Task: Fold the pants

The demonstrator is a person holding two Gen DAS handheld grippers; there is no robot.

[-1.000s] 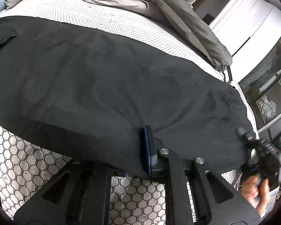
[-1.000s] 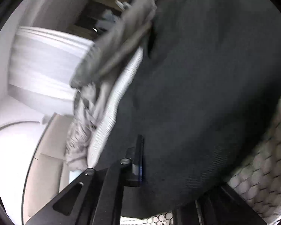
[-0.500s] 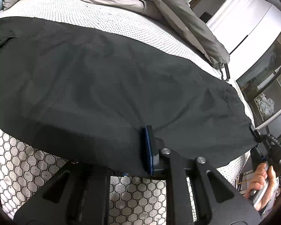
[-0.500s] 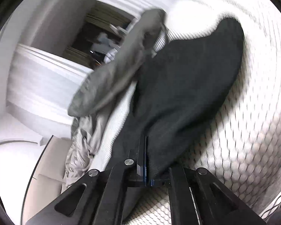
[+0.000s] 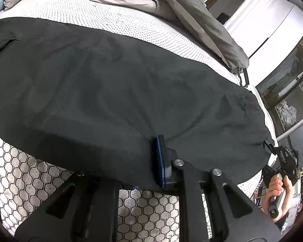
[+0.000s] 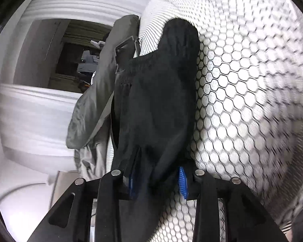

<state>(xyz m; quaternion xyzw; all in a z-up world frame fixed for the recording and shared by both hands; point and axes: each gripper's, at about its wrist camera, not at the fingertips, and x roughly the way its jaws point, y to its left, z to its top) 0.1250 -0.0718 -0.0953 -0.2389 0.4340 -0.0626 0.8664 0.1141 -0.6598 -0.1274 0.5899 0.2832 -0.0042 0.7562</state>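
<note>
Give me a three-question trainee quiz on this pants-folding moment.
1. True or false: the pants lie spread on the mattress.
2. What does the left hand-held gripper pinch?
A. the grey blanket
B. the near edge of the pants
C. nothing
3. Fill in: the right hand-held gripper has just been opening; its blue pads stand ___, with black cloth between them.

Key: 1 true; 2 B; 3 apart
</note>
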